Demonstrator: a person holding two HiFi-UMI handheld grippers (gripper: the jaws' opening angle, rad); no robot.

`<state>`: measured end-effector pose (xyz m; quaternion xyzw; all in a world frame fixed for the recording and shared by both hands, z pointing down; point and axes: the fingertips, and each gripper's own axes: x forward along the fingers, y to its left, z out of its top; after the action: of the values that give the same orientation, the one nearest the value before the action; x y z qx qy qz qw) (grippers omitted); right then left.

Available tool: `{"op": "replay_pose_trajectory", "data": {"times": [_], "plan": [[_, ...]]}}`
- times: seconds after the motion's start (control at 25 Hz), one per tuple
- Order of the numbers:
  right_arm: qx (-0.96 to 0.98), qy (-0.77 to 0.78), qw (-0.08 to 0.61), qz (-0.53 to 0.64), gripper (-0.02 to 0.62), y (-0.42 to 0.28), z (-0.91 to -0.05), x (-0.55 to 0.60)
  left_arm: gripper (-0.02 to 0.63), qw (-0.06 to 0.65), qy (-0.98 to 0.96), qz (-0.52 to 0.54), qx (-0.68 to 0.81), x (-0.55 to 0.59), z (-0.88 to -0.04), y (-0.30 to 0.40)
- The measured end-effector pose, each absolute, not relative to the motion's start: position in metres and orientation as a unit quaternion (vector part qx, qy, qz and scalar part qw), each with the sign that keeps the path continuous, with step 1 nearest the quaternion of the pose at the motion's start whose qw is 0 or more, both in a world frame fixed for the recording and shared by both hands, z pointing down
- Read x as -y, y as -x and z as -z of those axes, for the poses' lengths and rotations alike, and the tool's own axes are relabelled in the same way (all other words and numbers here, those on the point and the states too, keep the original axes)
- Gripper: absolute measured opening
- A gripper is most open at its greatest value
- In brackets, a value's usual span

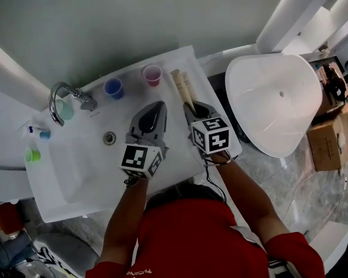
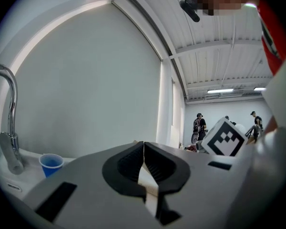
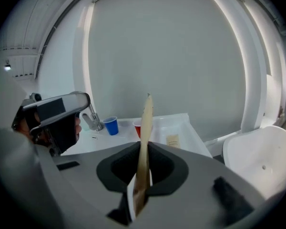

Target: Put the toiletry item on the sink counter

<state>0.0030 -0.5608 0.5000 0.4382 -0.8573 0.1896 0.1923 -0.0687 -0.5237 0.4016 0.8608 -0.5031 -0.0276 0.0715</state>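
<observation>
A long flat tan packet (image 3: 144,142), the toiletry item, stands edge-on in my right gripper (image 3: 143,150), which is shut on it. In the head view the packet (image 1: 180,86) sticks out past the right gripper (image 1: 191,107) over the right side of the white sink counter (image 1: 174,62). A second tan packet (image 3: 172,140) lies flat on the counter beyond it. My left gripper (image 1: 156,106) hovers over the basin just left of the right one. Seen in its own view, the left gripper (image 2: 143,149) is shut with nothing held.
A chrome faucet (image 1: 61,97) stands at the basin's back left beside a teal cup (image 1: 65,110). A blue cup (image 1: 113,88) and a pink cup (image 1: 152,74) sit along the counter's back edge, and a green cup (image 1: 33,154) at the left. A white fixture (image 1: 278,103) and cardboard boxes (image 1: 327,143) lie to the right.
</observation>
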Motion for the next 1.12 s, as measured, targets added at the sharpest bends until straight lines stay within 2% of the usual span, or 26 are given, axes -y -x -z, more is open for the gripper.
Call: {"op": "replay_pose_trajectory", "data": {"times": [0.6, 1.12], "plan": [[0.807, -0.422, 0.319, -0.265, 0.051, 0.005, -0.579, 0.601, 0.02, 0.124, -0.843, -0.009, 0.524, 0.562, -0.468, 0.074], [0.781, -0.419, 0.348, -0.305, 0.052, 0.013, -0.597, 0.608, 0.02, 0.137, -0.846, 0.002, 0.515, 0.561, -0.472, 0.072]]}}
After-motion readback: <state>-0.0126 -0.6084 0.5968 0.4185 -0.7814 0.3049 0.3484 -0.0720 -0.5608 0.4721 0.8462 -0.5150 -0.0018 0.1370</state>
